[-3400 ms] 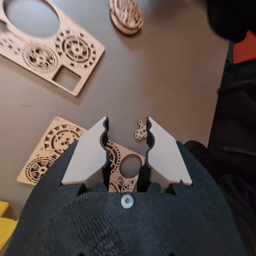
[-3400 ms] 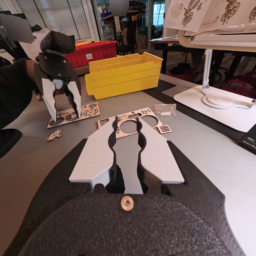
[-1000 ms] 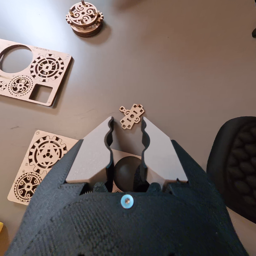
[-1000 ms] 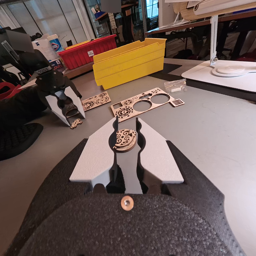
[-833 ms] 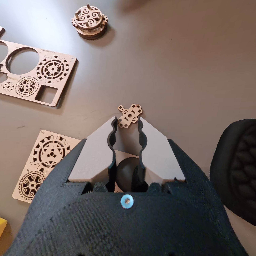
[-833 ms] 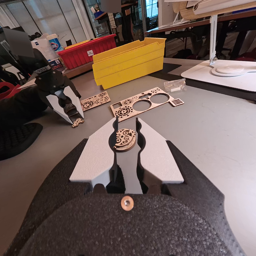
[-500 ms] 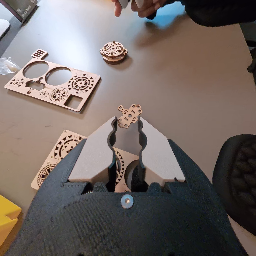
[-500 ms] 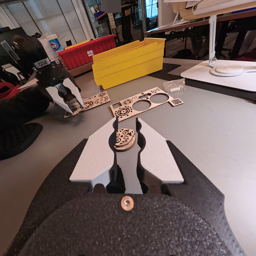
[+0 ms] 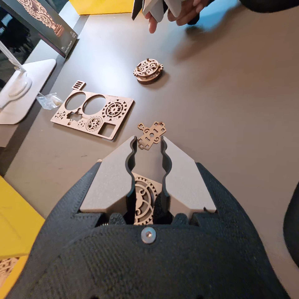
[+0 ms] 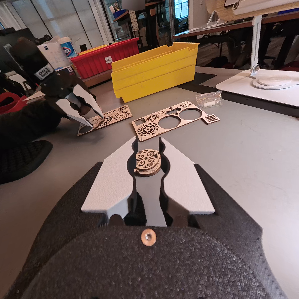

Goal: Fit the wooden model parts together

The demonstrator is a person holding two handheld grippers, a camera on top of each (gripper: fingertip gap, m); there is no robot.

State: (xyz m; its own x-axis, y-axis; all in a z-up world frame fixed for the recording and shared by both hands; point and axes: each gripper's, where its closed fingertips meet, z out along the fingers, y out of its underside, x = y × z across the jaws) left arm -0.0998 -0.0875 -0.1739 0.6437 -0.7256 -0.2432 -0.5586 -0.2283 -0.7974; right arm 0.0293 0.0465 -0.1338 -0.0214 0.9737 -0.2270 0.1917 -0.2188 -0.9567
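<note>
Though lettered, round wooden gear drum (image 10: 147, 162)

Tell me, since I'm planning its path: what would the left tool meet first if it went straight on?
Judging loosely, the left tool, shut on the flat cross-shaped wooden piece, points at bare grey table; the round wooden gear assembly lies farther on.

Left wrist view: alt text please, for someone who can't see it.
The left gripper pinches a small cross-shaped wooden piece at its fingertips above a grey table. Beyond lie a round wooden gear assembly and a punched-out parts sheet; the right gripper shows at the top edge.
</note>
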